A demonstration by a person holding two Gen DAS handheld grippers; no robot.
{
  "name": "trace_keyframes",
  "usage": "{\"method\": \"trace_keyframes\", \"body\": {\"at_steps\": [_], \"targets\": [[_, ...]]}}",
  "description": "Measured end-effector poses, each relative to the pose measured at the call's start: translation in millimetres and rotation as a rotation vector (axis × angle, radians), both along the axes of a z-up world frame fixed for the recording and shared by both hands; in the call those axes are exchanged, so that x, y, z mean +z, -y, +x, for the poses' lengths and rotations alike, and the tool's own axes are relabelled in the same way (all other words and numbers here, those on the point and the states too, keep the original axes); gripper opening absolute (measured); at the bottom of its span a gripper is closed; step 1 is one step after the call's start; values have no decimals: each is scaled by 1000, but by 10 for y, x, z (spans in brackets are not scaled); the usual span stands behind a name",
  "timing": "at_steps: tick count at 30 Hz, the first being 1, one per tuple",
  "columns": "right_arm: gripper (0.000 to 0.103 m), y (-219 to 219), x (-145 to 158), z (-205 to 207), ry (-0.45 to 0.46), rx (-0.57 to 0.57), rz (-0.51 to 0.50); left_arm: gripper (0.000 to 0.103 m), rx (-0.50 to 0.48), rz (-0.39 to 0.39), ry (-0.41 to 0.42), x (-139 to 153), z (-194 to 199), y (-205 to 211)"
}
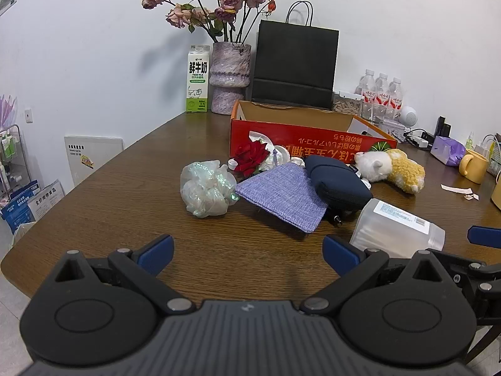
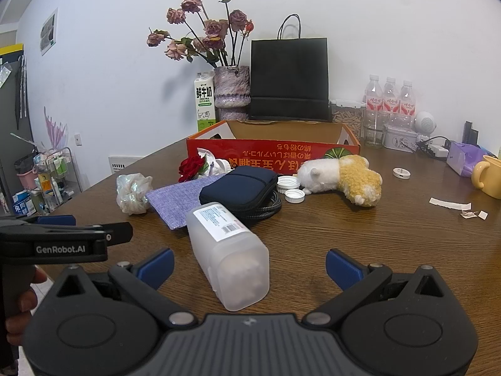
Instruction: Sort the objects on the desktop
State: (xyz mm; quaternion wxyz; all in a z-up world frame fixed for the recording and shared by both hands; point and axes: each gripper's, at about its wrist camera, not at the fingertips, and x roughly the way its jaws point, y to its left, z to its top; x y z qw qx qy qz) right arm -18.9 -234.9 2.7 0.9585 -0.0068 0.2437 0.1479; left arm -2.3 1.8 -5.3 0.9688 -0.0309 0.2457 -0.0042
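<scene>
A frosted plastic box [image 2: 228, 253] with a white label lies on its side between the open jaws of my right gripper [image 2: 250, 266]; it also shows in the left wrist view [image 1: 396, 228]. My left gripper [image 1: 247, 255] is open and empty over bare table. Beyond lie a crumpled iridescent bag [image 1: 206, 188], a purple cloth pouch [image 1: 283, 194], a navy zip case [image 1: 336, 183], a red rose [image 1: 250, 156], two white caps [image 2: 289, 188] and a white-and-yellow plush toy [image 2: 343, 178]. An open red cardboard box [image 2: 272, 150] stands behind them.
At the back stand a milk carton [image 1: 197, 80], a vase of dried roses [image 1: 230, 78], a black paper bag [image 1: 294, 64] and three water bottles [image 2: 389, 98]. A yellow mug [image 2: 488, 177], a purple packet [image 2: 463, 158] and paper scraps [image 2: 457, 206] lie right.
</scene>
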Motion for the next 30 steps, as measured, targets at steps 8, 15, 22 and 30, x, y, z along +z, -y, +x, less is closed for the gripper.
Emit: {"method": "trace_keyframes", "body": {"at_steps": [8, 15, 22, 30], "targets": [[103, -1, 4, 1, -2, 0, -1, 103, 0, -2, -2, -10, -6, -2], [103, -10, -12, -5, -5, 0, -6, 103, 1, -2, -3, -8, -1, -1], [103, -6, -11, -3, -3, 2, -1, 103, -2, -7, 5, -26, -17, 8], [103, 4, -11, -10, 3, 4, 5, 103, -2, -26, 2, -50, -27, -3]]}}
